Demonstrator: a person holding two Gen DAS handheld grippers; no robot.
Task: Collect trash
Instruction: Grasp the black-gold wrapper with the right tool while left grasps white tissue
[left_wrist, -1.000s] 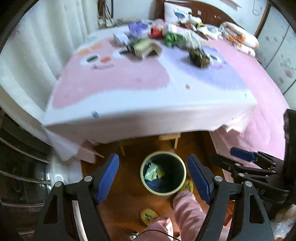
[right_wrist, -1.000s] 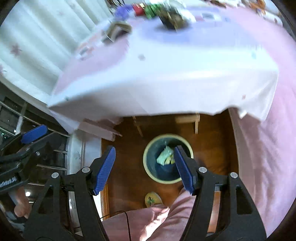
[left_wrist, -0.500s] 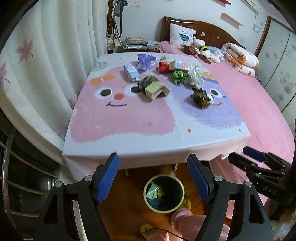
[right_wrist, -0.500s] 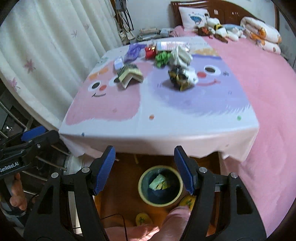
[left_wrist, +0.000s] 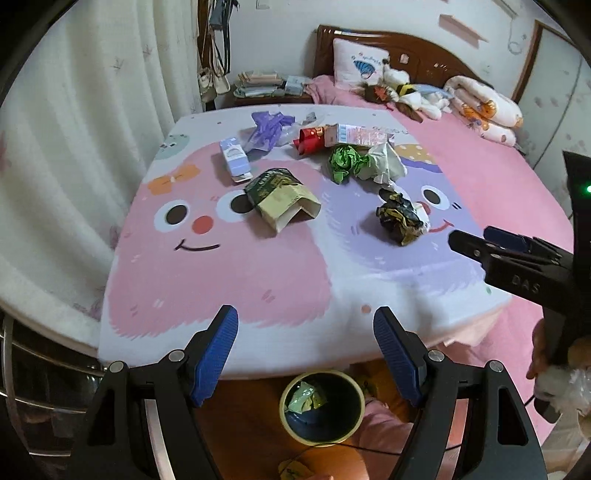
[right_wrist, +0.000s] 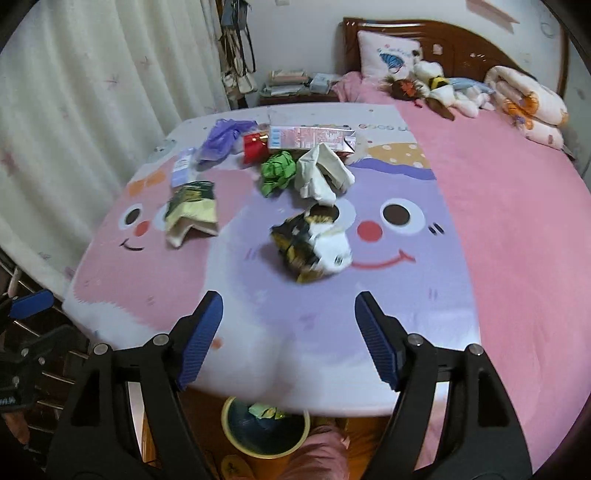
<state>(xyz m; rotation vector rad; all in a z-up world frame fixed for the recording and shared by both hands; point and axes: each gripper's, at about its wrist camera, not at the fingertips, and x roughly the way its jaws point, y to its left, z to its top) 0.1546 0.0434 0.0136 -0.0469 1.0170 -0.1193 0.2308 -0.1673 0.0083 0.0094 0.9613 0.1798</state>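
Note:
Several pieces of trash lie on the table's cartoon-face cloth: a dark crumpled wrapper, an opened green-and-cream box, a green paper ball, a white crumpled bag, a red wrapper, a purple bag and a small lilac carton. My left gripper is open above the table's near edge, empty. My right gripper is open too, a little short of the dark wrapper. A round bin holding a green scrap stands on the floor under the edge.
A pink bed with a pillow, plush toys and a rolled quilt runs along the table's right side. White curtains hang on the left. A metal rack stands at the lower left. The person's pink-clad leg is beside the bin.
Both grippers rose from over the bin and tilted up toward the tabletop. The table and its trash now fill both views; the bin has slid to the bottom. Both stay open.

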